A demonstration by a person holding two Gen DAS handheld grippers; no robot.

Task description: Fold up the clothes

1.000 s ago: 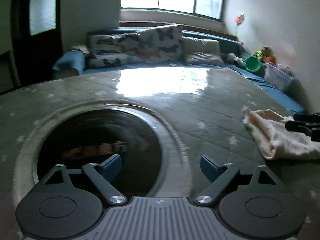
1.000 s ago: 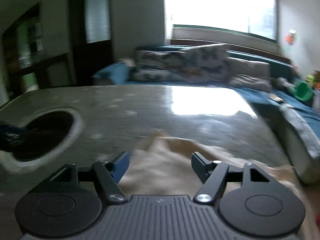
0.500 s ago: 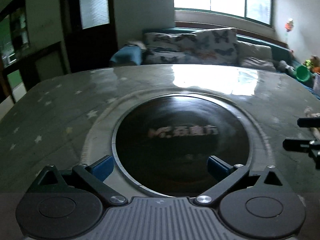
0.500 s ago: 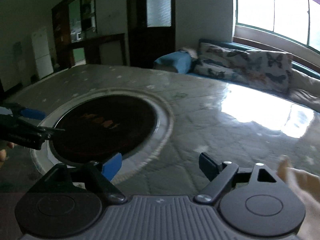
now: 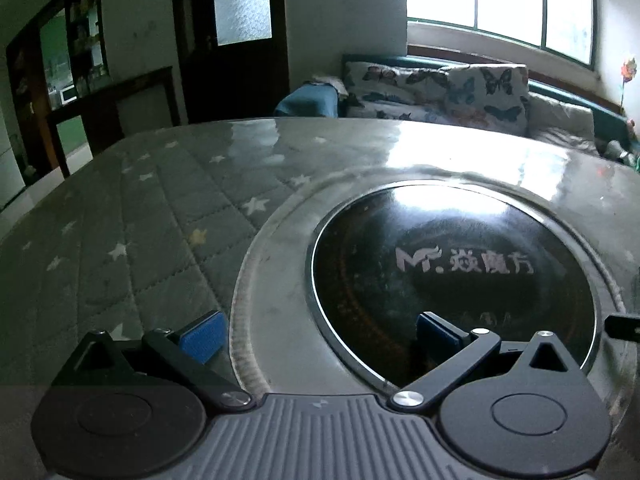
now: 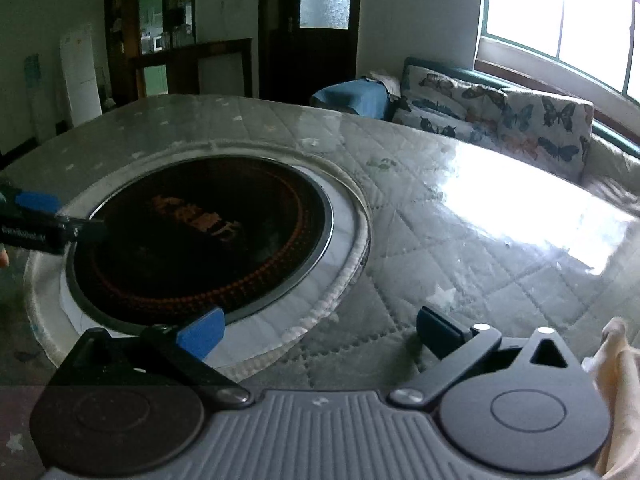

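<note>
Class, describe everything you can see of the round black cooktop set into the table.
The cooktop is a glossy black glass disc with a thin metal rim, lying flat and sunk into the table, ringed by the quilted cover's pale cut edge. White lettering shows on it in the left view; orange dotted rings show in the right view. It mirrors the window. Both open tongs hang above its edge; nothing rests on it.

Only a small part of the garment (image 6: 618, 392) shows, in the right wrist view: a pale cream, soft cloth, crumpled into loose folds, with one corner standing up in a point. It sits at the far right of the right gripper (image 6: 318, 330), just beside its body, and runs out of view at the edge. Its overall shape cannot be told.
</note>
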